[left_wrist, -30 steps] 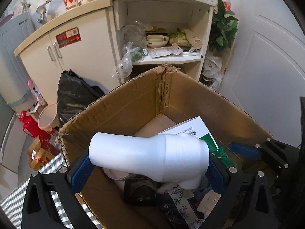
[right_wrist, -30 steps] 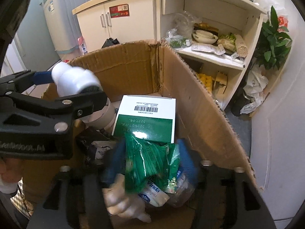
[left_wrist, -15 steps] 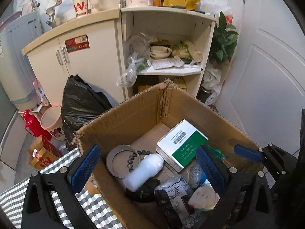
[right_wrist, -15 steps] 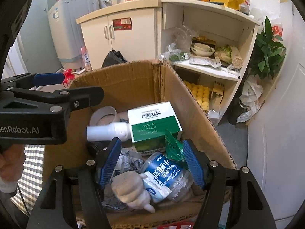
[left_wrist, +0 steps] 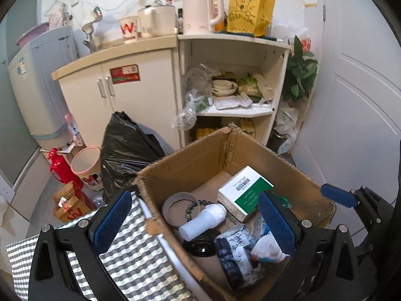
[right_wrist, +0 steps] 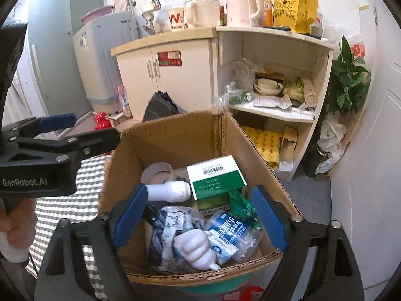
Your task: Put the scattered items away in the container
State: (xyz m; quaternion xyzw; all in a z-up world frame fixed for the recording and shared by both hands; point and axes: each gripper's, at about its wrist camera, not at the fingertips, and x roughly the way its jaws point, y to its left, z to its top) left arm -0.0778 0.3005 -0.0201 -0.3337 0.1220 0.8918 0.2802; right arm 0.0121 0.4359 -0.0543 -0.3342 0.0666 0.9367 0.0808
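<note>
Cardboard box (left_wrist: 253, 150) holding the tidied things, both hand-held grippers above it with nothing in them.

Inside the box a white bottle (left_wrist: 203, 222) lies on its side, touching a grey ring (left_wrist: 175, 209) and just beside a green-and-white carton (left_wrist: 244, 192); nearer the front lie a dark patterned pouch (right_wrist: 170, 228), a blue-labelled tissue pack (right_wrist: 229, 230), a green wrapper (right_wrist: 240, 204) and a white fist-shaped figure (right_wrist: 194, 248). The left hand-held gripper (left_wrist: 194, 220) has its jaws spread wide over the box's left edge and the checked table (left_wrist: 130, 263). The right hand-held gripper (right_wrist: 198, 215) is likewise spread, empty, over the front of the box. Behind stand a black bag (left_wrist: 127, 155) and a cream cabinet (left_wrist: 135, 95).
</note>
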